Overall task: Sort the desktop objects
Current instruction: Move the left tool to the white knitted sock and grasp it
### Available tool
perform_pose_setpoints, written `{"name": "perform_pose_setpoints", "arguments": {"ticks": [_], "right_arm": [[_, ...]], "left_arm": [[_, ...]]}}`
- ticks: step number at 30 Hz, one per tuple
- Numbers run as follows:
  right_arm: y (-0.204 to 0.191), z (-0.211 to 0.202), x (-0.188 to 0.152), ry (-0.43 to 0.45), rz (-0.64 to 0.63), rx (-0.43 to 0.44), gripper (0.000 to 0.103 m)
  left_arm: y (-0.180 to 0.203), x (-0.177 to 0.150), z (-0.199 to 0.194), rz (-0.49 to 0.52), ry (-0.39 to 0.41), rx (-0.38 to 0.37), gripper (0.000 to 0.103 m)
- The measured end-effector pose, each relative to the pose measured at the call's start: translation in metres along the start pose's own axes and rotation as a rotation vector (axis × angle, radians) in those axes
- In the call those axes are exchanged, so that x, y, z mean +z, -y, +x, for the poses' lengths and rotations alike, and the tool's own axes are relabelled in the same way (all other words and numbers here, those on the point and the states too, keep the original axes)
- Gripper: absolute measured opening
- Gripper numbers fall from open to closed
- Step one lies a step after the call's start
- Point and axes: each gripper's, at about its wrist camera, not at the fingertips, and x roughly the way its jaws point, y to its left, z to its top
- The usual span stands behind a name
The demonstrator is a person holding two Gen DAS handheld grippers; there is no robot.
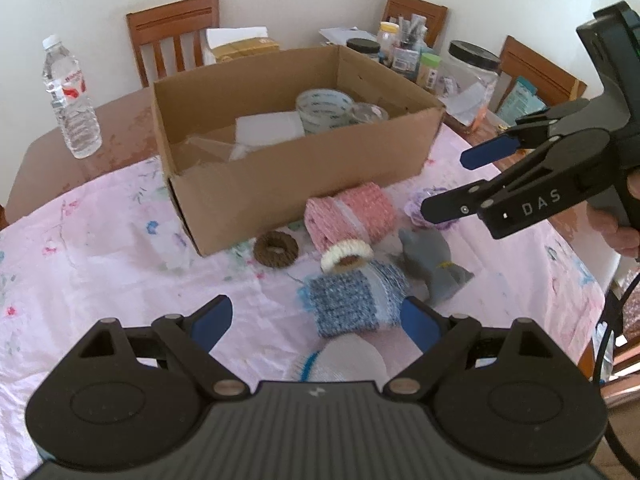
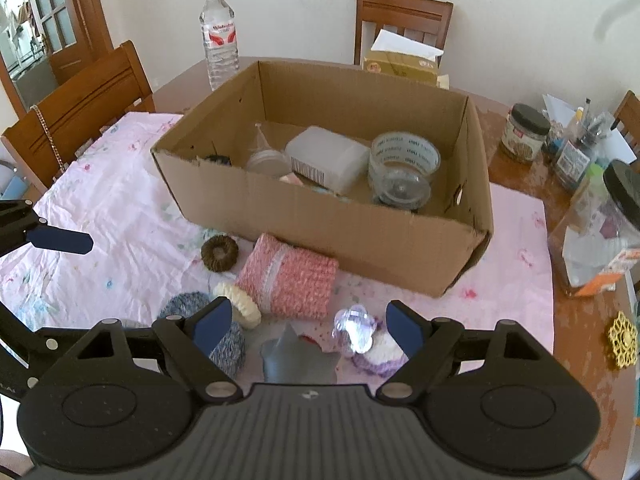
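Note:
An open cardboard box stands on the pink cloth and holds a tape roll and a white plastic case. In front of it lie a pink knitted roll, a brown crochet ring, a cream ring, a blue knitted roll, a grey piece and a purple crochet piece. My left gripper is open, with the blue roll just ahead between its fingers, untouched. My right gripper is open above the grey and purple pieces.
A water bottle stands behind the box on the left. Jars and a pen holder crowd the right side, with a big clear jar and a gold coaster. Wooden chairs ring the table.

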Motion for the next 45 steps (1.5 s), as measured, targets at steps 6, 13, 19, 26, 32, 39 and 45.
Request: {"name": "perform_pose_setpoints", "arguments": {"ticks": [6,13,19,26,32,39,45], "right_arm": [[-0.003,0.001,-0.015,-0.011,0.007,-0.007,0.088],[-0.005,0.006,-0.029,-0.023,0.015,-0.014,0.088],[-0.005,0.013,-0.042,-0.044,0.036,-0.011,0.088],[-0.005,0.014,-0.052,-0.064,0.063,-0.003,0.088],[-0.004,0.014,-0.055,-0.066,0.044,0.002,0.088],[-0.006,0.017,-0.056,-0.069,-0.026,0.03,0.088],[-0.006,0.018,-0.049,-0.071,-0.12,0.064,0.088]], "left_arm": [[0.005,-0.01,0.006,0.007,-0.036,-0.015,0.091],[0.01,-0.022,0.017,0.019,-0.066,-0.032,0.091],[0.007,-0.033,0.03,0.032,-0.093,-0.027,0.091],[-0.002,-0.043,0.042,0.032,-0.113,-0.043,0.09],[-0.001,-0.046,0.047,0.04,-0.124,-0.078,0.083],[-0.002,-0.047,0.049,0.021,-0.115,-0.11,0.071],[-0.001,-0.045,0.043,-0.002,-0.099,-0.098,0.066]]}}
